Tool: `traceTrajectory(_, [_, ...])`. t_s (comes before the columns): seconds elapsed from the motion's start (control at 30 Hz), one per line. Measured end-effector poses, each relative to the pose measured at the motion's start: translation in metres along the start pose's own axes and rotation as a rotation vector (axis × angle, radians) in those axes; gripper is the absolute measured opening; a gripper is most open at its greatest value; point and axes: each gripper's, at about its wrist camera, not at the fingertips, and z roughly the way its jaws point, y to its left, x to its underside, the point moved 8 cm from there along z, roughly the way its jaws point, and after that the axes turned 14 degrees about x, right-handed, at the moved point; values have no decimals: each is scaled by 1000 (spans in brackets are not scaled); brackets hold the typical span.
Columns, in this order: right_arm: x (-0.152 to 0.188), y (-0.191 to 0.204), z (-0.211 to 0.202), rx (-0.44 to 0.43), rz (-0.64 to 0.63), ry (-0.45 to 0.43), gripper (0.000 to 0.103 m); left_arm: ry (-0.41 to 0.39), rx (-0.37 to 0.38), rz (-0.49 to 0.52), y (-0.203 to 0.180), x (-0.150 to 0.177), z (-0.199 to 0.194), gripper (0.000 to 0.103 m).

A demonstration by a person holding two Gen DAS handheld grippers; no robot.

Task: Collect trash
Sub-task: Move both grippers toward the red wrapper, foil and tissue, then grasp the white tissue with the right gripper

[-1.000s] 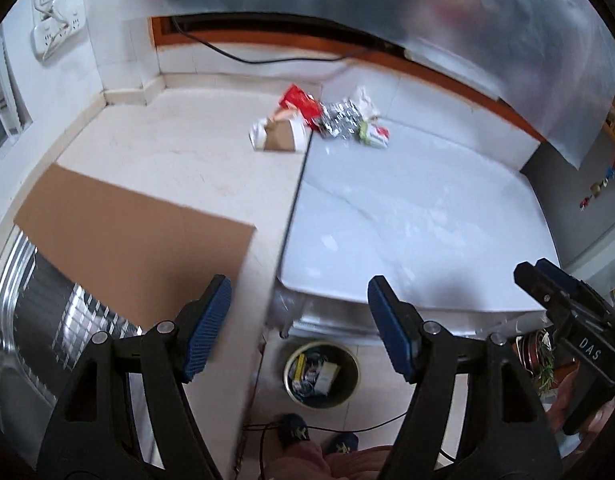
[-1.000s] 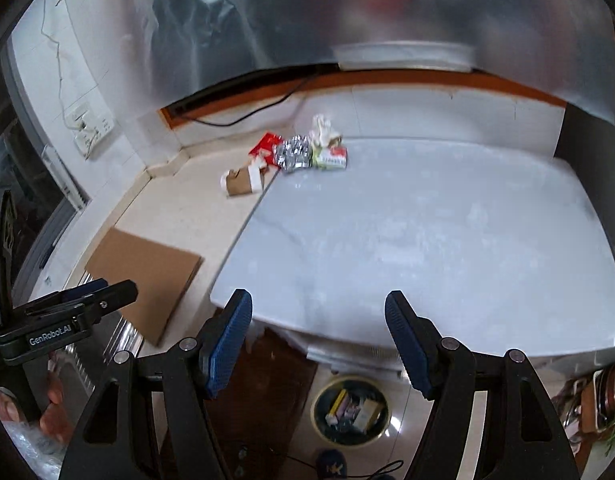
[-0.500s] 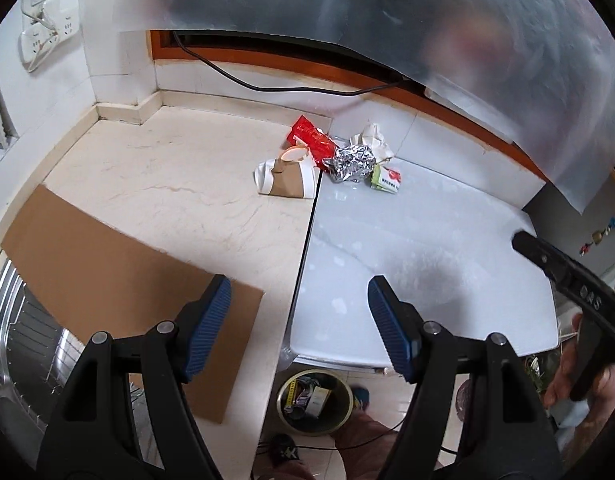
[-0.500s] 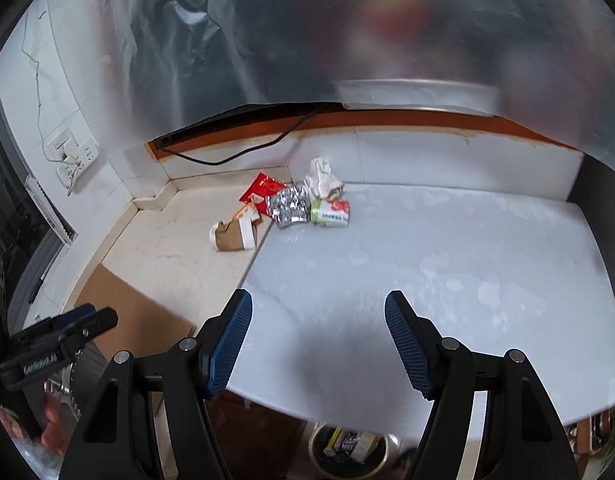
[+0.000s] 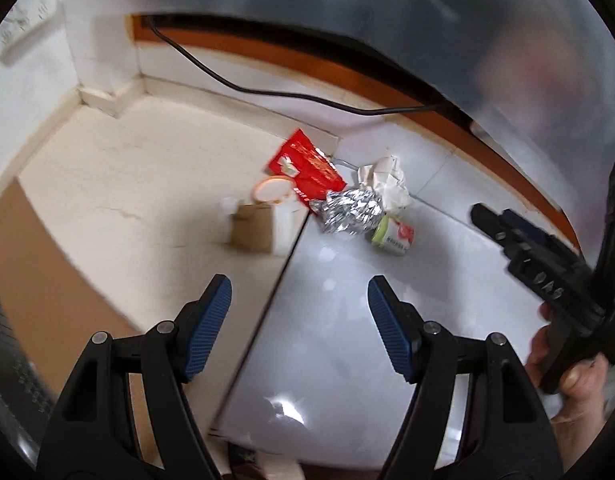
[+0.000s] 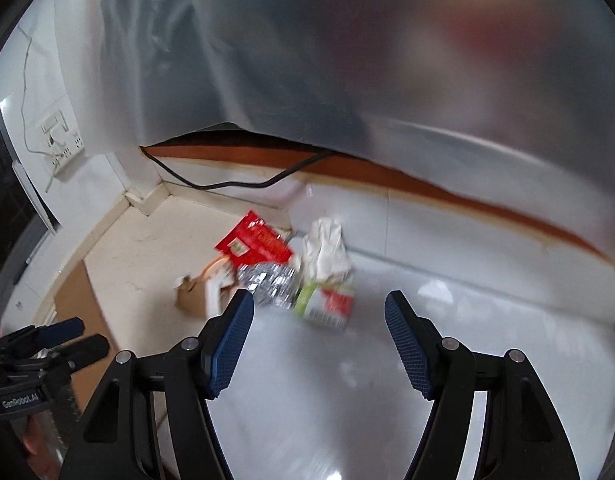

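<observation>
the trash pile lies just ahead of the right gripper, nearer to it than to the left gripper; both grippers are wide apart and hold nothing.

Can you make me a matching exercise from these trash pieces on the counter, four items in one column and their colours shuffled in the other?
Items:
1. snack wrapper
2. crumpled foil
3. crumpled tissue
4. small carton

Colours:
A. shiny silver
B. green and white with red print
C. red
D. plain white

Pairs: 1-C, 2-A, 3-D, 4-B
</observation>
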Motion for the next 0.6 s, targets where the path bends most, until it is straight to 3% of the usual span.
traceTrajectory(0.23, [-12, 6, 106, -59, -60, 86, 61, 22, 57, -148, -8, -30, 73, 68])
traceTrajectory(0.43, [-5, 12, 167, -84, -95, 128, 58, 12, 41, -198, -1, -33, 98, 68])
traceTrajectory(0.5, [0, 13, 181, -108, -102, 148, 53, 9, 41, -213, 2, -31, 99, 68])
traceTrajectory(0.57, [7, 18, 190, -141, -111, 171, 31, 6, 36, -223, 4, -30, 100, 68])
traceTrajectory(0.6, [11, 20, 196, -159, -120, 188, 27, 4, 34, -228, 4, -31, 102, 68])
